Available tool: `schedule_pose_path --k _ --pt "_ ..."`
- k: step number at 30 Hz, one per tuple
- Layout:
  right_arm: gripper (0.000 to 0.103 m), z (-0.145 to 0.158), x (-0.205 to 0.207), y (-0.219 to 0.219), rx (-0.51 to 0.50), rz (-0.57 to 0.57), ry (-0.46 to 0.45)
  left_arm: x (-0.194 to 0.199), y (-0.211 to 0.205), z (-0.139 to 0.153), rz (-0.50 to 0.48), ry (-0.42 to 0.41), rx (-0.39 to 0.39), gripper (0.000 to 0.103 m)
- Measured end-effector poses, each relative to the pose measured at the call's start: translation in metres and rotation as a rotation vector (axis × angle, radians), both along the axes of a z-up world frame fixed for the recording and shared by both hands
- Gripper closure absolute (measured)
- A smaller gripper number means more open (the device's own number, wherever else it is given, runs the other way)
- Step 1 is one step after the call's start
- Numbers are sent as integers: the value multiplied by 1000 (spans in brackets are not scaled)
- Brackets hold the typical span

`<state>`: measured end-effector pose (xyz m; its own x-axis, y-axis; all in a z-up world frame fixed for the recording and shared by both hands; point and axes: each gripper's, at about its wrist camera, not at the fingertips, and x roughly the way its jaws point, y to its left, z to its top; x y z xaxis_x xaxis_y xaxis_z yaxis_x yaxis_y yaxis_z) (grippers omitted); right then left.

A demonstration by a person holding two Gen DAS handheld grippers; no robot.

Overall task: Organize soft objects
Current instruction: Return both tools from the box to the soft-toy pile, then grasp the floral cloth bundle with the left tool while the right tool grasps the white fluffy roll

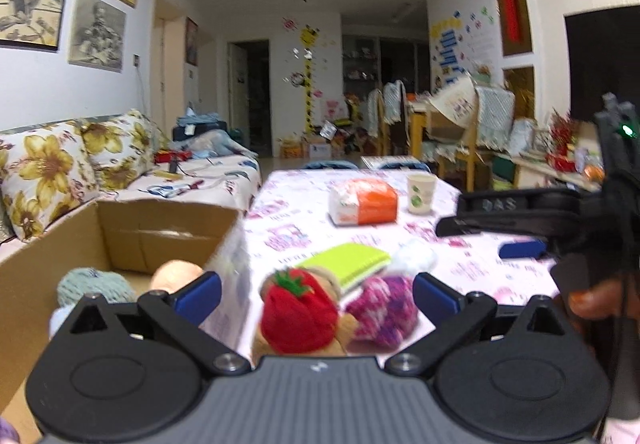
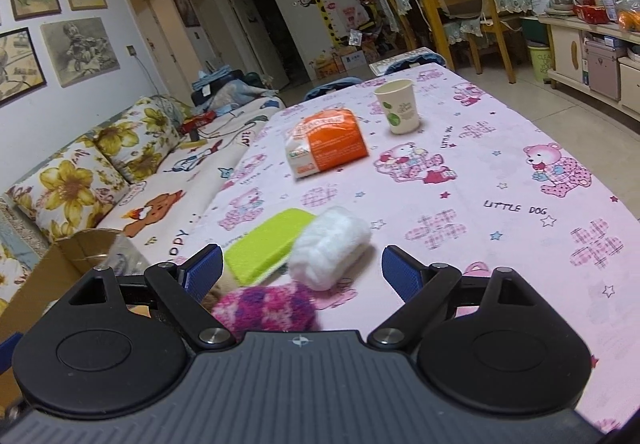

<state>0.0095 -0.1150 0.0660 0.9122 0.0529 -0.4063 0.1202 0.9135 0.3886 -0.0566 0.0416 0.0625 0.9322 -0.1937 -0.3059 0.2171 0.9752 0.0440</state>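
Nearest the left gripper [image 1: 316,290], jaws spread wide and empty: plush bear in a red knitted strawberry hat [image 1: 298,318], sitting at the near edge of the pink cartoon-print tablecloth [image 2: 500,172], touching the pink-purple fuzzy ball [image 1: 382,308]. Judgement: square the pads on the hat and close gently before carrying it to the open brown cardboard box [image 1: 132,228] at left.

Right gripper [image 2: 298,270] also spread, empty. White fluffy roll [image 2: 330,246] lies beside the lime-green sponge [image 2: 264,244], long axis running near-left to far-right.

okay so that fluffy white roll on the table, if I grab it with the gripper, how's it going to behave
The fluffy white roll looks like soft fuzzy fabric, so it will probably squash between the fingers rather than resist. It seems light for its bulk. Lying on its side on the tablecloth, its rounded shape might roll if nudged, though the fuzz likely slows it.
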Motion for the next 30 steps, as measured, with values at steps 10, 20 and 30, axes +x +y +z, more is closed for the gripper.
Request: schedule_pose_path --k 10,20,30 --pt "0 -19 28 -12 -73 -21 56 8 -8 -26 -19 222 -9 2" --pt "0 -27 52 -6 -127 37 78 21 -11 -46 -19 373 -50 10" --pt "0 -35 72 -6 -108 59 101 30 -13 -55 -10 427 -53 26"
